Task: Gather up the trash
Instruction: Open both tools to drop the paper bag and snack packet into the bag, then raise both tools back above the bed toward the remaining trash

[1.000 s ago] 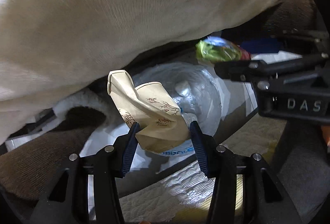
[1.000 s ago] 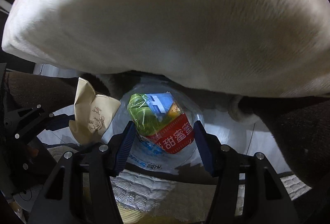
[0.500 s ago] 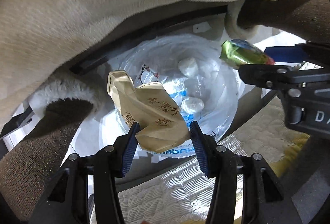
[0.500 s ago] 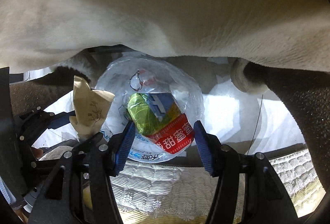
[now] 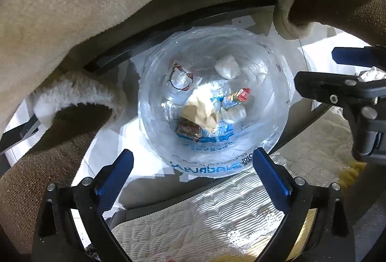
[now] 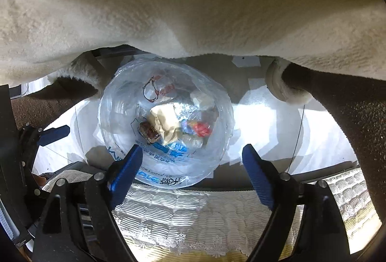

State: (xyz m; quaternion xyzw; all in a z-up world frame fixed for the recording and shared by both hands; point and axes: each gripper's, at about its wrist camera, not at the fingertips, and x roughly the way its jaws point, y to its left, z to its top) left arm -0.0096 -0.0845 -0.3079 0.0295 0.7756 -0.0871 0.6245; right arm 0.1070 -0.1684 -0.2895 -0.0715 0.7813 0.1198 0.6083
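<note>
glossy clear plastic bag (crinkled), fleecy cream cloth

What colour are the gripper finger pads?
Blue, ribbed pads on black fingers; clearest in the left wrist view.

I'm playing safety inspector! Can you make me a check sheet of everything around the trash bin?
Surface: white floor under the bin; a quilted white cover nearest the cameras.
Job's things: clear-lined trash bin holding a tan paper bag, a red-and-blue wrapper, a dark wrapper and white wads.
Clutter: nothing seen outside the bin.
Grippers: left gripper and right gripper both above the bin, jaws opening, nothing between them.
Cables: a thin wire across the floor.
Surroundings: cream fleece overhead; brown fleece-edged sleeves.
</note>
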